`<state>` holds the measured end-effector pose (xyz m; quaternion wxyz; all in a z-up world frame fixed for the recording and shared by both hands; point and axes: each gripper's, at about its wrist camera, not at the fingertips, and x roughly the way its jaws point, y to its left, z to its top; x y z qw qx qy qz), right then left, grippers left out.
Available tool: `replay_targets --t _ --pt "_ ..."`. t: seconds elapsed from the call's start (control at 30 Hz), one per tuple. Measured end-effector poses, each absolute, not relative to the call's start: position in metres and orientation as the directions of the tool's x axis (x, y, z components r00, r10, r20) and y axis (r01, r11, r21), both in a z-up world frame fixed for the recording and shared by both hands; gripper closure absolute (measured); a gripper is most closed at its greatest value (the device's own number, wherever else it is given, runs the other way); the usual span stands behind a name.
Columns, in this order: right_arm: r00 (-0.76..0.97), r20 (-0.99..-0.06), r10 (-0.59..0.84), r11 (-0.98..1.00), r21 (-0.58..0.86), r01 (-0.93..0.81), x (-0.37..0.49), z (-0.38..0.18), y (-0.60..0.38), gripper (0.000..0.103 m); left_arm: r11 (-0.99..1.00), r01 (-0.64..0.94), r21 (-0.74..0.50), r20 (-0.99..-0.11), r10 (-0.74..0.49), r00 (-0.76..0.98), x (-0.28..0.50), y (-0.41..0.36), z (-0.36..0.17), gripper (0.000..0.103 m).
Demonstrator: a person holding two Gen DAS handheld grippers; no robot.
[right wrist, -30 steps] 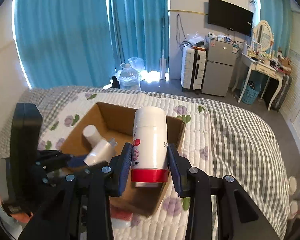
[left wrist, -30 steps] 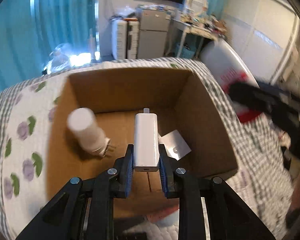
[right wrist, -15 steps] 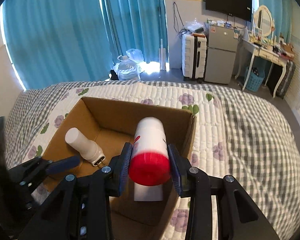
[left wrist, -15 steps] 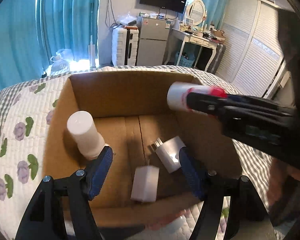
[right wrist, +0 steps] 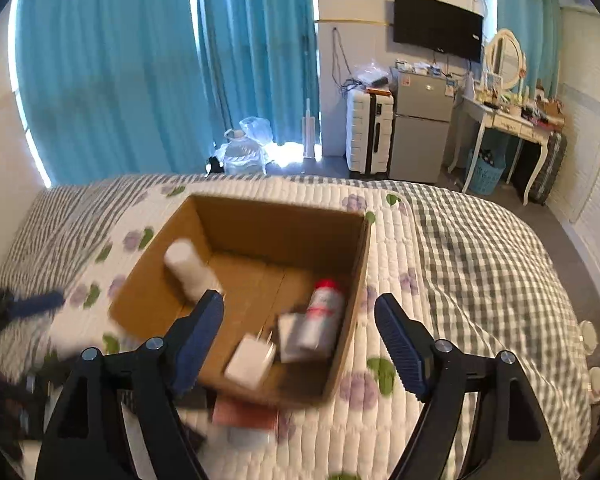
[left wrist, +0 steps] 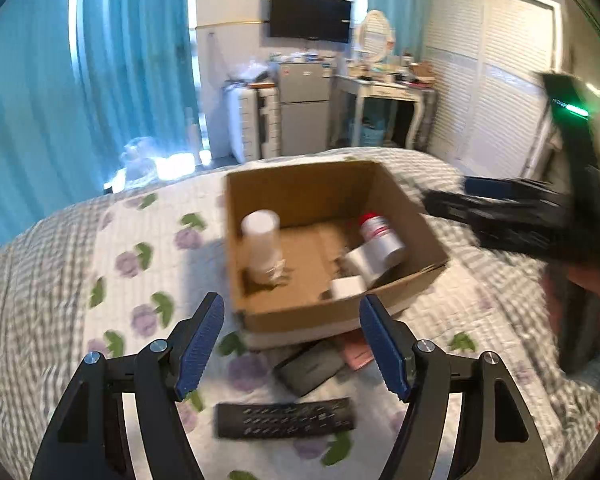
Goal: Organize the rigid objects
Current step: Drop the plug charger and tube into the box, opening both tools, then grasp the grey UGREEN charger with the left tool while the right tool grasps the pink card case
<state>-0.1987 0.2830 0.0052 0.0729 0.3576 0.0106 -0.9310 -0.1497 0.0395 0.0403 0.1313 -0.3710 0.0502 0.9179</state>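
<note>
An open cardboard box [left wrist: 308, 188] [right wrist: 276, 214] sits on the bed. Inside lie a white bottle with a red cap [left wrist: 380, 240] [right wrist: 324, 316], a white cylinder [left wrist: 262, 246] [right wrist: 190, 266], a white charger [left wrist: 348, 286] [right wrist: 250, 358] and a white adapter [left wrist: 360, 262] [right wrist: 290, 338]. My left gripper [left wrist: 292, 344] is open and empty, held back from the box's near wall. My right gripper [right wrist: 300, 342] is open and empty above the box's near right corner. The right gripper also shows blurred at the right of the left wrist view [left wrist: 520, 220].
On the quilted bed [right wrist: 480, 264] in front of the box lie a black remote [left wrist: 284, 418], a dark wallet-like item [left wrist: 308, 366] and a pink item [left wrist: 358, 352] [right wrist: 246, 414]. A suitcase, a small fridge and a dressing table stand beyond the bed.
The right gripper opened and let go of the red-capped bottle, which now lies in the box. The left gripper, open after dropping the charger, has drawn back from the box.
</note>
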Motion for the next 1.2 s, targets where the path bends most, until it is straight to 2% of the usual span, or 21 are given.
replay_targets --t 0.1,0.2,0.37,0.63,0.8,0.93,1.07,1.2 --pt "-0.751 -0.646 -0.136 -0.983 -0.004 0.181 -0.163 -0.002 0.272 0.025 -0.976 -0.213 -0.041 -0.701 0.18 -0.69 -0.149 0.026 0.025 0.03" --pt "-0.733 -0.655 -0.185 -0.973 0.019 0.228 -0.138 -0.02 0.262 0.025 -0.981 -0.165 -0.097 -0.713 0.184 -0.677 -0.148 0.018 0.004 0.03" --pt "-0.638 -0.738 -0.222 -0.958 0.044 0.284 -0.131 -0.072 0.242 0.025 -0.977 -0.152 -0.147 -0.758 0.21 -0.618 -0.147 0.02 -0.035 0.03" --pt "-0.529 -0.821 -0.215 -0.972 0.125 0.2 -0.149 -0.123 0.263 0.025 -0.957 -0.291 -0.015 -0.82 0.178 -0.544 -0.152 0.041 -0.095 0.03" --pt "-0.507 -0.839 -0.196 -0.977 0.124 0.172 -0.153 -0.132 0.273 0.025 -0.895 -0.429 0.127 -0.802 0.162 -0.575 -0.153 0.062 -0.11 0.03" --pt "-0.515 -0.847 -0.134 -0.981 0.04 0.19 -0.157 -0.136 0.263 0.025 -0.835 -0.502 0.224 -0.793 0.143 -0.592 -0.161 0.079 -0.12 0.03" --pt "-0.528 -0.841 -0.119 -0.978 0.008 0.207 -0.161 -0.136 0.257 0.025 -0.814 -0.527 0.245 -0.818 0.118 -0.563 -0.169 0.093 -0.136 0.03" --pt "-0.519 -0.848 -0.111 -0.979 0.004 0.203 -0.164 -0.139 0.256 0.025 -0.82 -0.51 0.258 -0.81 0.104 -0.577 -0.164 0.101 -0.139 0.039"
